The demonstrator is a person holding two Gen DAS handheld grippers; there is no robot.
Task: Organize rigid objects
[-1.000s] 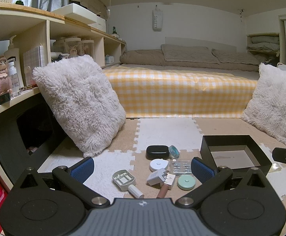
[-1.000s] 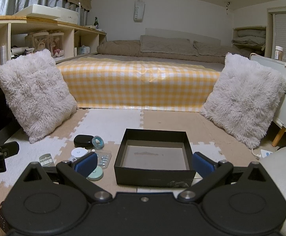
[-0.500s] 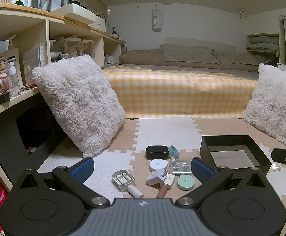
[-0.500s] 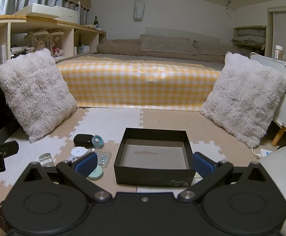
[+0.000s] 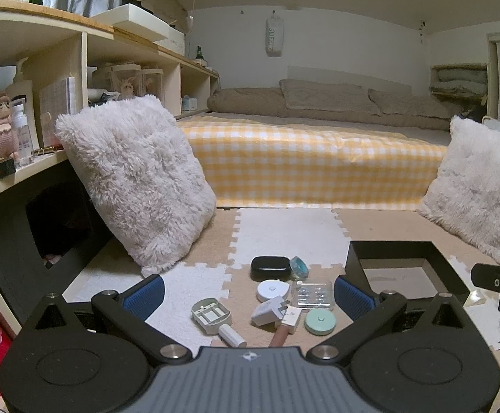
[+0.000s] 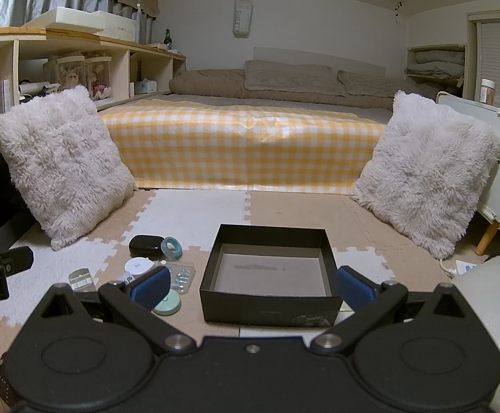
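The left hand-held gripper [image 5: 248, 292] is wide open and holds nothing. The right hand-held gripper [image 6: 252, 284] is wide open too, and empty. Nothing has moved since half a second ago. Both hang level, low over the floor. The small things [image 5: 277, 304] lie on the mat, just left of the black box [image 6: 270, 297].

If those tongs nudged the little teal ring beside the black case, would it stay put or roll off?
The teal ring stands on edge, leaning against the black case, so a nudge would probably tip it flat or send it rolling. It looks small and thin, so likely light. The foam mat seems soft and might stop it soon.
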